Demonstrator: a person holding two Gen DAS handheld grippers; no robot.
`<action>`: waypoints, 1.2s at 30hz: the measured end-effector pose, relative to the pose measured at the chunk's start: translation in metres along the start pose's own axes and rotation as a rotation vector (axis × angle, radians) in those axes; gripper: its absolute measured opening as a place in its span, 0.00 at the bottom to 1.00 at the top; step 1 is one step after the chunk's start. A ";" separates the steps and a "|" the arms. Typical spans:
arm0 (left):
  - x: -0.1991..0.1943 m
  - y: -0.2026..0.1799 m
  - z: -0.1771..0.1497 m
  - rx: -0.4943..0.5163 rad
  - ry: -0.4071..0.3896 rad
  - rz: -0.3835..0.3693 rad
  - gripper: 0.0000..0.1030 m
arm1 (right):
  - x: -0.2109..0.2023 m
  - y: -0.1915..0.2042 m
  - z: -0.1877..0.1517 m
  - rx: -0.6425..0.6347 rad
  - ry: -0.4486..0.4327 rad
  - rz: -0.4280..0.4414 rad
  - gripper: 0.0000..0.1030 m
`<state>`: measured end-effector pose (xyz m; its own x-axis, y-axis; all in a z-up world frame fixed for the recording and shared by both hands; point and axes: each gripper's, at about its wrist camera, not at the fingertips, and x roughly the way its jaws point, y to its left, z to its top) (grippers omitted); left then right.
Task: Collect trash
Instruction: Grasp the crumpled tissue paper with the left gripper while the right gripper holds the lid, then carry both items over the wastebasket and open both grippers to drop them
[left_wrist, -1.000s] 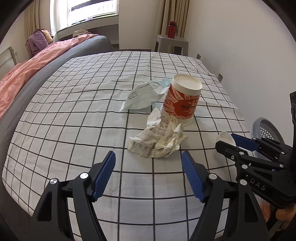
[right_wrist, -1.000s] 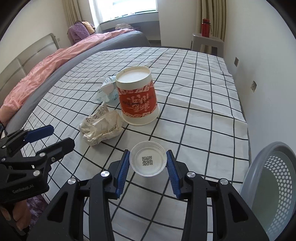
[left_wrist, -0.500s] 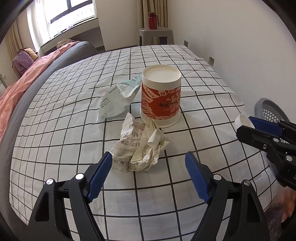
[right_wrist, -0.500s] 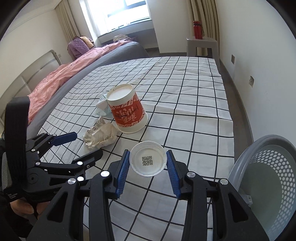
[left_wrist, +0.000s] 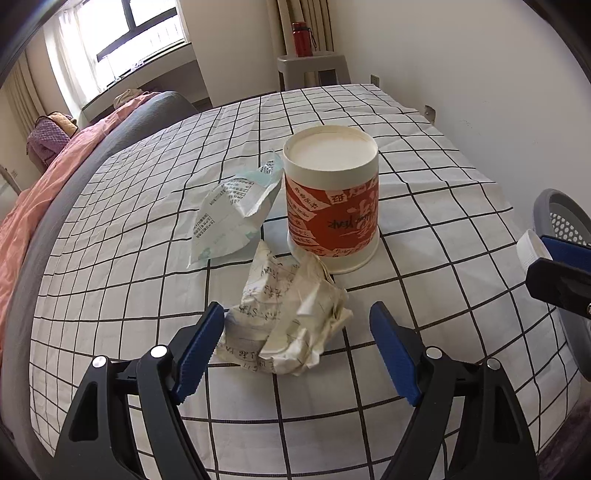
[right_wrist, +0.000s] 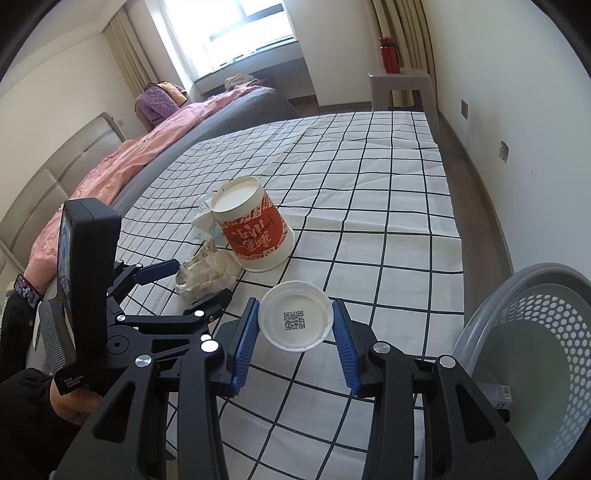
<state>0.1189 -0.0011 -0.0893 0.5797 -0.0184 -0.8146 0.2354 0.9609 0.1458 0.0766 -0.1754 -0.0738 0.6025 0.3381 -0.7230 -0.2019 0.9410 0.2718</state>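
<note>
the round white plastic lid with a printed code square (right_wrist: 294, 320) sits clamped between the blue pads of the right gripper (right_wrist: 294, 334), lifted clear of the checked sheet and near the rim of the grey perforated plastic laundry-style basket (right_wrist: 532, 354) that stands just beside the bed's edge; its jaws are partly closed, pressing on the lid's rim from both sides; the left gripper (left_wrist: 297, 350) hangs low over the crumpled ball of handwritten white paper (left_wrist: 288, 321), jaws spread wide, one pad about touching the paper's left edge and the other well off its right side, so nothing is gripped there yet; just behind the paper stands the upside-down red-and-white paper tub (left_wrist: 331, 197), touching or nearly touching it, and beside the tub lies the flattened white and pale-blue printed wrapper (left_wrist: 231, 214); all three rest on the white bed sheet with a black grid pattern (left_wrist: 424, 229); as a judgement, the job is at an early stage: the lid is picked up but not dropped in, the paper is next, and tub and wrapper are untouched; something small seems to lie at the basket's bottom, too unclear to name.
</note>
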 end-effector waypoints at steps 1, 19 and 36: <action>-0.001 0.001 0.000 -0.005 -0.006 0.006 0.75 | 0.000 0.001 0.000 -0.002 0.000 0.001 0.38; 0.013 0.018 -0.001 -0.085 0.037 -0.062 0.59 | 0.000 -0.001 -0.003 0.000 0.003 -0.001 0.38; -0.064 0.014 -0.047 -0.131 -0.095 -0.063 0.57 | -0.021 0.001 -0.029 0.015 -0.021 -0.041 0.38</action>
<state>0.0481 0.0264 -0.0614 0.6400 -0.0996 -0.7619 0.1732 0.9847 0.0167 0.0417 -0.1810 -0.0769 0.6258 0.2985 -0.7206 -0.1655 0.9536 0.2514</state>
